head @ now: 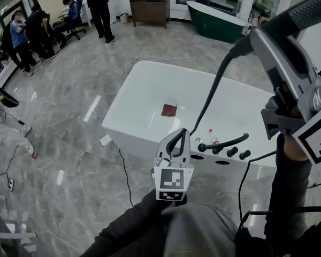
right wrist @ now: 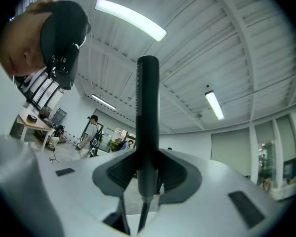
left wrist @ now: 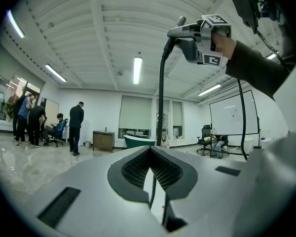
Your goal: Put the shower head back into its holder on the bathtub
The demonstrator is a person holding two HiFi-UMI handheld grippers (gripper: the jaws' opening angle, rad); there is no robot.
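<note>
the grey marble floor (head: 64, 111) takes up most of the room, and on it stands the white bathtub (head: 115, 107), seen from its tap end. a dark green bathtub (head: 214, 19) sits against the back wall beside a wooden cabinet (head: 149, 9). a person in black (head: 99, 7) stands by the cabinet, and a few others (head: 27, 31) sit or stand at the far left. close by, the right tool (head: 261, 37) is raised high at the right, well above the tub's rim. its jaws are clamped on the dark handle of the shower head (head: 310, 10), and the right gripper view shows that handle (right wrist: 148, 107) standing up straight out of the pinched pads of the tool (right wrist: 147, 179). so the shower head is up in the air, well apart from the tub. its black hose (head: 213, 87) hangs from the handle's end in a long curve down to the tub's deck. the left tool (head: 181, 133) is held low and level in front of the tap end, its jaws closed together with nothing between them, as the left gripper view (left wrist: 149, 152) confirms. that view also catches the hose (left wrist: 161, 98) rising past it. on the deck sit the black tap fittings (head: 224, 142), a spout and a row of knobs. i can't make out which opening there is the holder. a small reddish-brown square (head: 169, 110) lies on the tub's bottom.
</note>
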